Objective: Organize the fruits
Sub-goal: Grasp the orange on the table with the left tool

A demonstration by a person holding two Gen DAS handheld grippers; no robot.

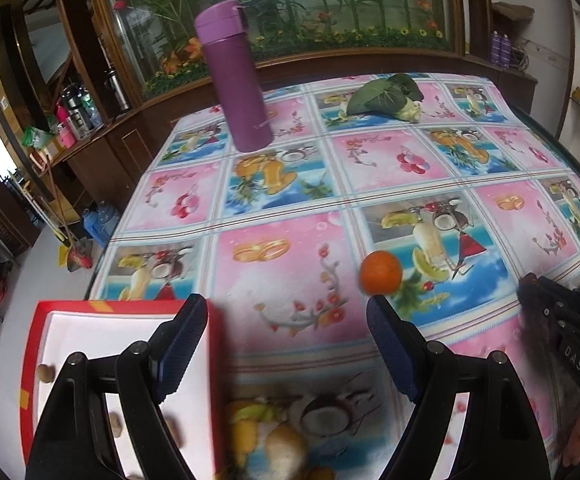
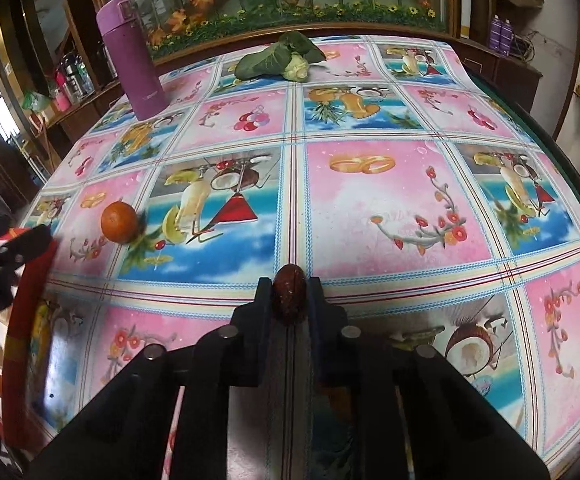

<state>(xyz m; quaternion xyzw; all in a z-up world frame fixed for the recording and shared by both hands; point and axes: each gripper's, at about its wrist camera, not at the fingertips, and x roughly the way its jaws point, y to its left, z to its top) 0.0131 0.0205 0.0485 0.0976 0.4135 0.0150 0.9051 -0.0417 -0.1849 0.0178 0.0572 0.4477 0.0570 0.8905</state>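
An orange (image 1: 381, 272) lies on the patterned tablecloth just beyond my left gripper's right fingertip; the right wrist view shows the same orange (image 2: 119, 222) at the left. My left gripper (image 1: 285, 320) is open, with nothing between its fingers, and its left finger hangs over a red box with a white inside (image 1: 69, 332). A few small brown fruits (image 1: 45, 373) lie in that box. My right gripper (image 2: 288, 292) is shut on a dark red date (image 2: 287, 298), held above the table. The right gripper (image 1: 562, 320) shows at the right edge of the left wrist view.
A tall purple flask (image 1: 235, 76) stands at the back left of the table. A leafy green vegetable (image 1: 386, 98) lies at the back centre. The red box's rim (image 2: 29, 320) shows at the left in the right wrist view. A wooden cabinet with a floral glass panel stands behind the table.
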